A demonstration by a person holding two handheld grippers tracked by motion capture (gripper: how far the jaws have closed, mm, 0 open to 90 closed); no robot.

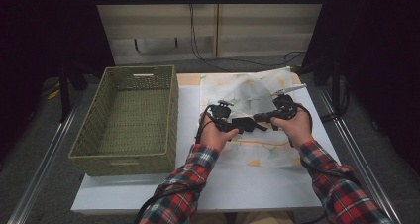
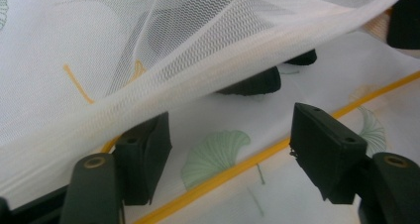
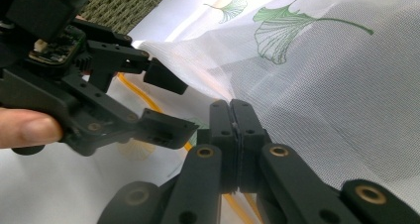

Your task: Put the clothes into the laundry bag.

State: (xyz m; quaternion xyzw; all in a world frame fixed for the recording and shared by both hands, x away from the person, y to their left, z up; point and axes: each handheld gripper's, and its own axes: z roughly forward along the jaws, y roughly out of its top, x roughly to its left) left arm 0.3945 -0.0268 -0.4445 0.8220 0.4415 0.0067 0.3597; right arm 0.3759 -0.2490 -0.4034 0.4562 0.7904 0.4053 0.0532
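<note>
A sheer white cloth (image 1: 247,87) printed with green ginkgo leaves and a yellow stripe lies on the table, with one part lifted into a fold. My right gripper (image 3: 232,107) is shut on the hem of that raised fold (image 3: 322,85), its jaws pressed together. It comes in from the right in the high view (image 1: 259,117). My left gripper (image 2: 230,120) is open just beside it. The thick hem (image 2: 198,80) drapes over its left fingertip (image 2: 148,149), and the flat cloth with a leaf lies below the gap. Seen from the right gripper view, the left gripper (image 3: 171,102) has its jaws spread and nothing pinched.
A woven olive basket (image 1: 129,115) stands on the left of the white table (image 1: 257,184), close to the cloth's left edge; a corner of the basket (image 3: 124,6) also shows behind the left gripper. Bare table lies in front of the cloth. Dark curtains flank both sides.
</note>
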